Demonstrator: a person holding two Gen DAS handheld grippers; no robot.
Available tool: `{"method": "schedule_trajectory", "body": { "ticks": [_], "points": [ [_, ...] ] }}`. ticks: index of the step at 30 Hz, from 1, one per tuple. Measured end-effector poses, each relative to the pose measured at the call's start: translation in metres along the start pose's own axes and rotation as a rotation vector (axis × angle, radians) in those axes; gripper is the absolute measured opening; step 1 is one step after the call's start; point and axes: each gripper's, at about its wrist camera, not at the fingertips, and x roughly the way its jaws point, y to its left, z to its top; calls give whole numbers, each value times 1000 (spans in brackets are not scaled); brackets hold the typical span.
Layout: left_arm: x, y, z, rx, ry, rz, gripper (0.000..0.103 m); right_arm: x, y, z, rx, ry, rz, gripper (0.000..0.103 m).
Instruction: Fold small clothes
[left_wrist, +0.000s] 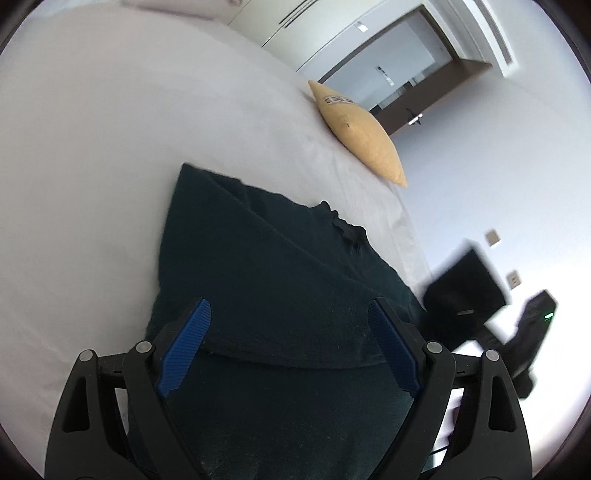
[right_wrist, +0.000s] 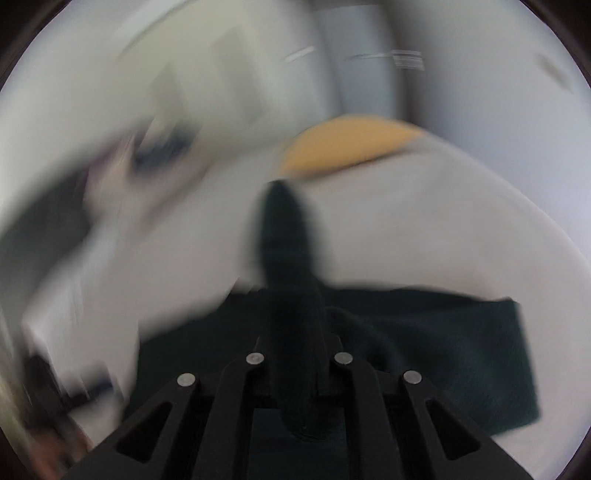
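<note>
While the left tool (left_wrist: 288, 325) hangs wide open over the dark garment (left_wrist: 258, 258) on the bed (left_wrist: 92, 147), the right tool (right_wrist: 295, 332) pinches a fold of it.

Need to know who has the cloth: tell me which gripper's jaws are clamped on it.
The right gripper: its jaws are shut on a bunched ridge of the dark garment. The left gripper hangs wide open above it.
</note>
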Motion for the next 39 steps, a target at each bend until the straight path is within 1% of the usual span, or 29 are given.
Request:
{"method": "schedule_trajectory", "body": {
  "ticks": [1, 3, 5, 6, 7, 9, 11, 13, 15, 17, 20, 23, 24, 25, 26, 27, 28, 29, 30, 31, 32, 33, 34, 35, 37, 39],
  "points": [
    [2, 4, 1, -13, 12, -16, 87, 18, 21, -6, -32, 31, 2, 9],
    [8, 11, 3, -53, 47, -50, 87, 36, 39, -14, -48, 51, -20, 9],
    [18, 14, 8, -95, 82, -96, 87, 49, 45, -21, -61, 82, -44, 9],
    [24, 15, 11, -112, 100, -121, 87, 54, 43, -19, -64, 92, -47, 9],
    [32, 13, 14, -132, 123, -147, 87, 54, 42, -25, -74, 103, -54, 9],
    [47, 9, 19, -174, 176, -203, 87, 52, 50, -32, -101, 112, -67, 10],
    [71, 1, 26, -209, 256, -255, 87, 52, 50, -40, -119, 117, -69, 11],
    [90, -5, 27, -227, 320, -262, 87, 50, 54, -49, -113, 133, -49, 17],
    [105, -10, 26, -238, 356, -252, 87, 49, 53, -61, -95, 141, -31, 19],
    [114, -15, 20, -241, 380, -251, 87, 50, 51, -64, -73, 146, -9, 19],
    [126, -24, 12, -252, 407, -272, 87, 51, 52, -67, -84, 147, -7, 19],
    [136, -30, 12, -268, 407, -296, 87, 51, 53, -69, -89, 147, -5, 18],
    [139, -33, 13, -270, 405, -303, 83, 51, 53, -69, -86, 146, -3, 18],
    [141, -36, 14, -268, 402, -310, 67, 50, 52, -69, -78, 153, 4, 18],
    [144, -39, 14, -263, 410, -316, 56, 49, 52, -69, -72, 154, 8, 18],
    [147, -42, 14, -260, 419, -315, 32, 48, 51, -70, -67, 153, 10, 18],
    [148, -45, 13, -248, 425, -299, 25, 47, 51, -70, -61, 152, 12, 18],
    [149, -48, 14, -237, 424, -293, 24, 46, 50, -70, -55, 154, 16, 18],
    [149, -48, 14, -233, 422, -289, 17, 45, 49, -70, -49, 153, 20, 18],
    [149, -49, 15, -232, 419, -286, 13, 43, 48, -71, -44, 150, 21, 18],
    [149, -49, 15, -230, 417, -282, 12, 40, 47, -71, -38, 151, 25, 20],
    [147, -49, 17, -221, 413, -274, 8, 36, 46, -73, -26, 156, 34, 22],
    [146, -50, 18, -212, 408, -267, 7, 32, 44, -73, -15, 158, 40, 28],
    [144, -51, 20, -203, 404, -264, 7, 23, 39, -75, 12, 155, 53, 38],
    [138, -52, 25, -175, 391, -253, 7, 1, 20, -81, 101, 132, 108, 47],
    [129, -55, 33, -132, 371, -232, 7, -27, -12, -91, 242, 83, 182, 52]
  ]
}}
